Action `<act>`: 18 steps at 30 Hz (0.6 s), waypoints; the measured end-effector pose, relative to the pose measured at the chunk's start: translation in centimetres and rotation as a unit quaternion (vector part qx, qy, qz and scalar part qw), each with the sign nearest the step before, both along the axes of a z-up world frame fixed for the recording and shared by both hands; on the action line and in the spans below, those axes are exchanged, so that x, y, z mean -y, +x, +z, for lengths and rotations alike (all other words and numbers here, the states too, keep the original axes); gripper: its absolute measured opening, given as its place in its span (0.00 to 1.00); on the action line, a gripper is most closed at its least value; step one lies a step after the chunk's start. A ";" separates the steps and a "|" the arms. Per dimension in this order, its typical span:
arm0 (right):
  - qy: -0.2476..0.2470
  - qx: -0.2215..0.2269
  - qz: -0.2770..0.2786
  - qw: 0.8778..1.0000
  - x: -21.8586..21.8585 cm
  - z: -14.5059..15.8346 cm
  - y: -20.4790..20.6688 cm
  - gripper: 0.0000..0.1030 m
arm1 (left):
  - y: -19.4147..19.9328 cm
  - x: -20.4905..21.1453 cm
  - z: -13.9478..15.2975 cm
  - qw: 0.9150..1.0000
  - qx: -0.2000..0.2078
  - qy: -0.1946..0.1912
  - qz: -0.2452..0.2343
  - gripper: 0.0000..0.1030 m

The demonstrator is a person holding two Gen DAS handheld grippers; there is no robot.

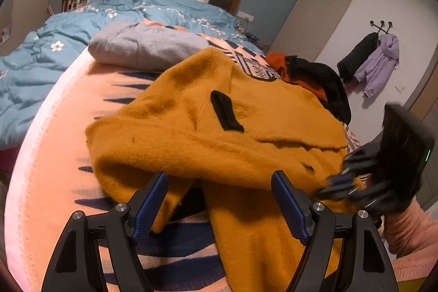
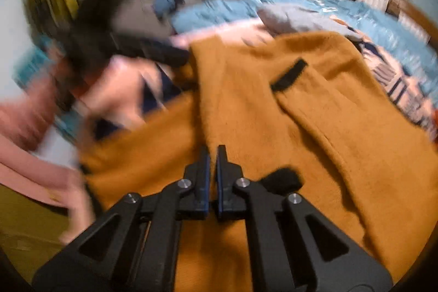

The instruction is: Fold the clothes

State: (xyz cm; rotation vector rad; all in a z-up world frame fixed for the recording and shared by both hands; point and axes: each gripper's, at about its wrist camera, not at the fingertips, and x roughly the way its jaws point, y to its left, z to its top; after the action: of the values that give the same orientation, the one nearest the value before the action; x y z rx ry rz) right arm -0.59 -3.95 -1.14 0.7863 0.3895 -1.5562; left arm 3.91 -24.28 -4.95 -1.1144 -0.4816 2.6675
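A fuzzy mustard coat point(image 1: 219, 127) with black pocket trim point(image 1: 225, 114) lies crumpled on the bed. In the left wrist view my left gripper point(image 1: 219, 196) stands open over the coat's near edge. Its blue pads point(image 1: 149, 205) sit wide apart and a fold of the coat lies between them, unpressed. My right gripper point(image 1: 334, 182) shows blurred at the coat's right edge. In the right wrist view the right gripper point(image 2: 213, 155) is shut just above the coat point(image 2: 301, 141), with no fabric seen between the pads. The left gripper point(image 2: 175, 56) is a dark blur at the coat's far left edge.
A pink and navy striped blanket point(image 1: 68, 114) covers the bed under the coat. A folded grey garment point(image 1: 142, 45) lies behind it, and black and orange clothes point(image 1: 314, 75) lie to the right. A blue floral duvet point(image 1: 41, 59) is bunched at the left. Coats point(image 1: 377, 59) hang on wall hooks.
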 end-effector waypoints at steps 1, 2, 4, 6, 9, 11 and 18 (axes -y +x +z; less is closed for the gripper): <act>-0.026 0.024 -0.004 0.999 -0.9 1.2 -0.6 0.05 | 0.1 -0.1 0.2 1.000 -0.003 0.000 -0.002 0.77; -0.049 0.050 -0.009 0.997 -1.7 2.1 -1.4 0.05 | 0.1 -0.1 0.5 1.000 -0.006 0.002 -0.005 0.77; -0.096 0.101 -0.021 0.990 -3.4 3.8 -3.1 0.05 | 0.1 -0.3 1.2 1.000 -0.014 0.006 -0.011 0.78; -0.114 0.132 -0.056 0.983 -4.4 4.2 -5.2 0.05 | -0.1 -0.6 1.7 1.000 -0.022 0.005 -0.019 0.80; -0.085 0.156 -0.115 0.977 -4.3 2.5 -8.4 0.05 | -0.9 -1.0 1.6 1.000 -0.018 -0.003 -0.022 0.81; -0.058 0.171 -0.156 0.971 -4.2 0.5 -10.3 0.05 | -1.5 -1.1 1.0 1.000 -0.007 -0.003 -0.020 0.81; -0.060 0.239 -0.221 0.944 -7.3 -4.1 -12.8 0.51 | -2.7 -0.7 -0.9 1.000 0.024 -0.001 -0.007 0.81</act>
State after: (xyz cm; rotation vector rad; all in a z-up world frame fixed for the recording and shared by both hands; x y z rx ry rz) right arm -13.38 3.32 -5.25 1.1731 -0.2566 -1.7081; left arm 1.19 -23.55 -5.82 -1.1792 -0.4786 2.6360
